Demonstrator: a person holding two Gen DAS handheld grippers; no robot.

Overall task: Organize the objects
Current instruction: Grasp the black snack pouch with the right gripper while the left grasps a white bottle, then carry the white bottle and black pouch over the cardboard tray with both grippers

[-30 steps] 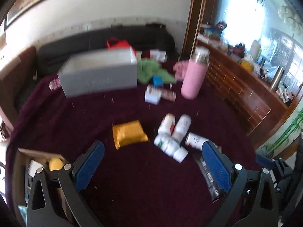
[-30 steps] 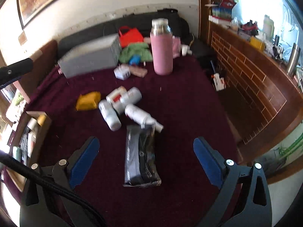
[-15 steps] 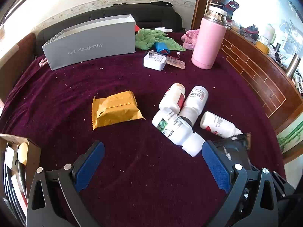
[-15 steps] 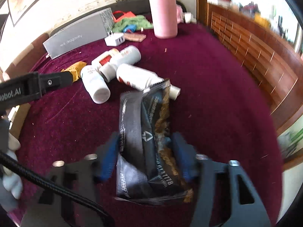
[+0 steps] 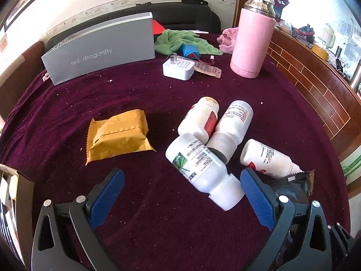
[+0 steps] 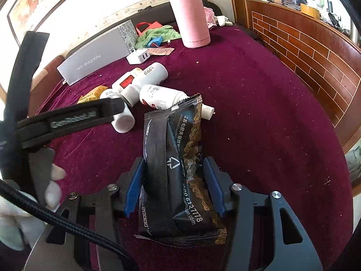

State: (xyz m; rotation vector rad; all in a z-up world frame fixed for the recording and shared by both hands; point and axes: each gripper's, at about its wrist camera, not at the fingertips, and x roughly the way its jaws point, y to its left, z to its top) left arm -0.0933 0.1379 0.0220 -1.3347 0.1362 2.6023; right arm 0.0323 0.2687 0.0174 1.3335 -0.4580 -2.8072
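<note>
A black foil packet with gold trim is clamped between the blue pads of the right gripper on a maroon velvet tablecloth. The left gripper, jaws wide and closing on nothing, is held beside four white plastic bottles.

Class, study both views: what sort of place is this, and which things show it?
Probably a home living room: a dark sofa along the wall, a framed painting above it, and a table under a maroon cloth strewn with household clutter.
</note>
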